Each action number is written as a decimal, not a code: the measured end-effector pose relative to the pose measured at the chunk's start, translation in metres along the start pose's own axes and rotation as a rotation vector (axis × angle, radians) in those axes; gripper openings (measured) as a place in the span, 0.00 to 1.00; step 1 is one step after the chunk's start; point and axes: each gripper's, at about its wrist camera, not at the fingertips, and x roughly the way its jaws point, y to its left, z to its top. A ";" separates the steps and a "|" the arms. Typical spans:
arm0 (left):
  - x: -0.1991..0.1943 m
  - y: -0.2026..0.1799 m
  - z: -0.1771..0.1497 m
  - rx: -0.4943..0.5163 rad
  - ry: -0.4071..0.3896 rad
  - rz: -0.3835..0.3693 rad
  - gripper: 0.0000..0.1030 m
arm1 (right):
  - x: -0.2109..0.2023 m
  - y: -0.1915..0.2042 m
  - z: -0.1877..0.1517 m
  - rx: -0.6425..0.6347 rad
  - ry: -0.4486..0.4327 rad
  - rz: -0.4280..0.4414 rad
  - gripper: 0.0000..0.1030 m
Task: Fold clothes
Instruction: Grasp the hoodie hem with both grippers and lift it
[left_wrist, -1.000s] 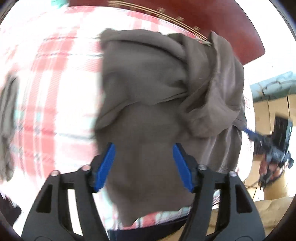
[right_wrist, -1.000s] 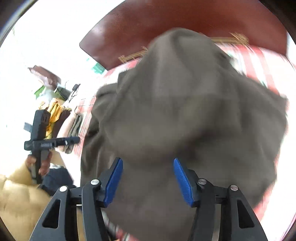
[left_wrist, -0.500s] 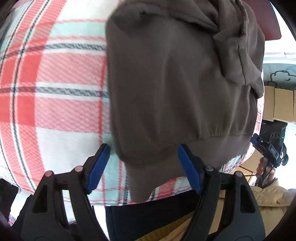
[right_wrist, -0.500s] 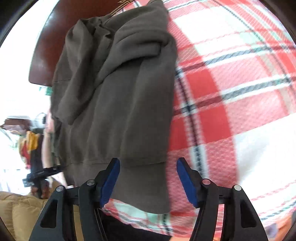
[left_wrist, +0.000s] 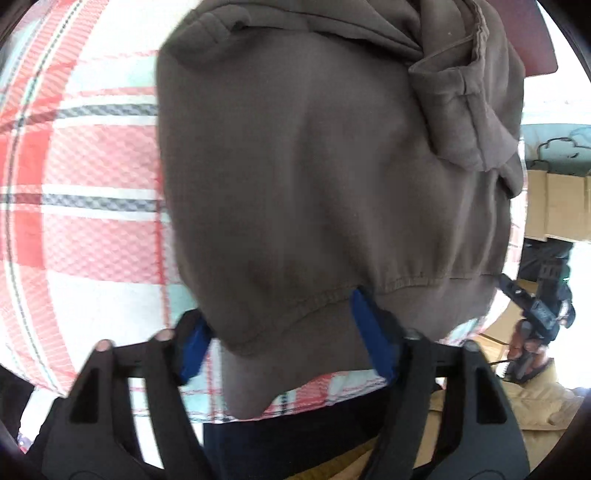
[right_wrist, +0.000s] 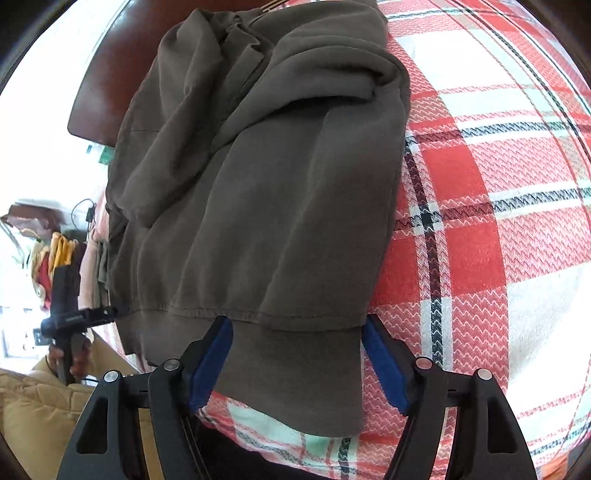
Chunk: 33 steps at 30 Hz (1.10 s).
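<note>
A brown hooded sweatshirt (left_wrist: 314, 166) lies crumpled on a red, white and mint plaid bedcover (left_wrist: 92, 166). Its ribbed hem hangs over the near edge. My left gripper (left_wrist: 279, 314) points down at the hem's left corner. Its jaws are closing with the bunched hem between them, and cloth drapes over the left pad. My right gripper (right_wrist: 297, 321) straddles the hem's right corner on the same sweatshirt (right_wrist: 277, 184). Its jaws are opening, and the waistband sits between the blue pads without being squeezed.
A dark red wooden headboard (right_wrist: 107, 92) stands beyond the sweatshirt. Bare plaid bedcover (right_wrist: 498, 184) stretches to the right. Cardboard boxes (left_wrist: 554, 199) stand off the bed's side. A tan quilted jacket (right_wrist: 29, 406) and dark trousers fill the near edge.
Both grippers came down and in to the sweatshirt's near hem. The left jaws narrowed around the hem corner and the right jaws widened a little. The sweatshirt settled flat.
</note>
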 end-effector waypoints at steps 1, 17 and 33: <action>0.000 -0.003 0.001 0.013 -0.002 0.012 0.47 | -0.001 -0.003 0.000 0.020 0.003 -0.002 0.62; 0.011 -0.015 0.001 -0.040 0.073 -0.062 0.68 | 0.001 -0.016 -0.006 0.094 0.038 0.111 0.60; -0.009 -0.002 0.014 -0.286 0.123 -0.463 0.25 | -0.016 -0.022 -0.001 0.254 0.017 0.333 0.12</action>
